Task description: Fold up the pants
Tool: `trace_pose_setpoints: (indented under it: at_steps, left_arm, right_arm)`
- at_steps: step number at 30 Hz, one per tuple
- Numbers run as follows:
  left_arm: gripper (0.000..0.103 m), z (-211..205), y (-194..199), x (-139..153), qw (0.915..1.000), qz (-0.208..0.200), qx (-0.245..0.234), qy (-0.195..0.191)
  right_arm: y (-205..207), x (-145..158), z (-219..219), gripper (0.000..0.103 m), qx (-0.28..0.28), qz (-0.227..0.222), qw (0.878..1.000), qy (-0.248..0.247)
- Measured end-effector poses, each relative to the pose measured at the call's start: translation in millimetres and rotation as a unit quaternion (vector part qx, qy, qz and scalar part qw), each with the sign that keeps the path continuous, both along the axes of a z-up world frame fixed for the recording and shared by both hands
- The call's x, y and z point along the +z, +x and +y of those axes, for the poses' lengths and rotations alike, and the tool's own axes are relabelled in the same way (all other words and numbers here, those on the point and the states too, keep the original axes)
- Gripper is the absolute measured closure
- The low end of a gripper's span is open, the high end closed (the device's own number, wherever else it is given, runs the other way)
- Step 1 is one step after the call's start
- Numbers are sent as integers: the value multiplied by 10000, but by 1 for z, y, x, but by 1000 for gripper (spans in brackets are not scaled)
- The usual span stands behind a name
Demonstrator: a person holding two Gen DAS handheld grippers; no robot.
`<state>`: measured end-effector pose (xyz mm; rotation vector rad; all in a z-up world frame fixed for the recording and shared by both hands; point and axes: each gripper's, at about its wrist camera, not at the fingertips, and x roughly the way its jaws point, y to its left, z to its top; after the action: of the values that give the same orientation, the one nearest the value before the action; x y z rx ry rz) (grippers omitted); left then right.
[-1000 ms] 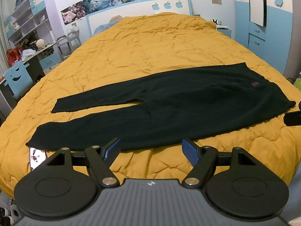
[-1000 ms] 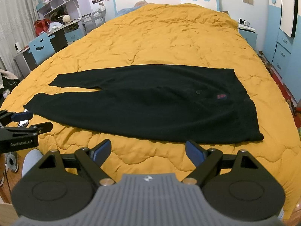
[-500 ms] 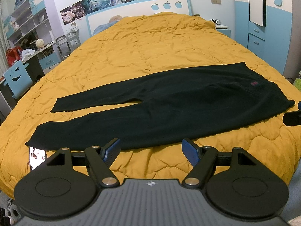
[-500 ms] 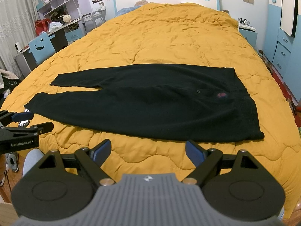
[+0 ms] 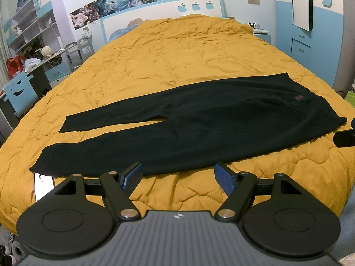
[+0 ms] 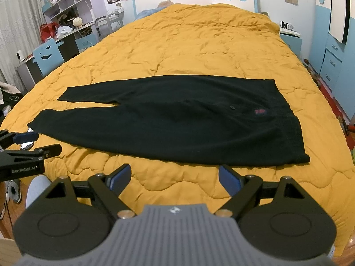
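Both tongs, my left gripper (image 5: 178,176) and right gripper (image 6: 175,178), are spread wide above the quilt (image 6: 199,44); black pants (image 6: 177,119) lie flat, their lower cuff partly covering a phone (image 5: 43,185).

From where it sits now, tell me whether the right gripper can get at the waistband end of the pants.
Probably yes. The right gripper is open and empty, and only bare yellow quilt lies between it and the waistband of the black pants, which lie flat with nothing on them. It must still move forward and right.
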<state>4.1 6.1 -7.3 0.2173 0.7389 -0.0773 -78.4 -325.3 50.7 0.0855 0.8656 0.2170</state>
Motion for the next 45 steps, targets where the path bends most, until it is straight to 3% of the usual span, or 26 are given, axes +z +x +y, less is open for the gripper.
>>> trace_pose_setpoints:
  at_steps: [7,11,14,18,23,26,28,30,34,39,42,44,45]
  left_arm:
    - [16,-3,0,-1,10000,-44,-22,5]
    - [20,3,4,-2,9996,-201,-50,182]
    - [25,12,8,-3,9979,-442,-256,391]
    - [33,31,17,-16,9916,-667,-734,829]
    - [40,61,40,-53,9776,-477,-1068,1752]
    - [43,75,59,-79,9633,-124,-1126,2432]
    - [49,85,69,-98,9459,53,-1135,3039]
    - [49,94,79,-110,9328,205,-1198,3392]
    - [49,114,98,-122,9152,372,-1390,3764]
    - [49,137,111,-139,8863,655,-1751,4238]
    - [49,147,122,-145,8645,777,-2043,4526]
    - [53,150,131,-147,8524,875,-2152,4685]
    - [60,152,135,-148,8485,938,-2185,4728]
  right_arm:
    - [-2,2,-4,21,-50,-123,9999,20]
    - [-6,2,-11,21,29,-489,9988,-74]
    - [-8,-3,-19,21,257,-890,9949,-391]
    - [1,-17,-32,22,402,-1014,9869,-1188]
    - [19,-40,-62,58,454,-894,9798,-1728]
    - [31,-56,-79,65,419,-686,9782,-1916]
    - [37,-65,-86,71,425,-583,9751,-2096]
    - [41,-73,-92,71,402,-508,9727,-2228]
    - [55,-87,-99,71,383,-327,9711,-2334]
    - [65,-100,-103,71,674,-201,9622,-2633]
    - [71,-108,-104,71,900,-131,9577,-2732]
    - [73,-113,-104,71,1112,-69,9528,-2824]
    - [74,-116,-103,71,1262,-56,9483,-2911]
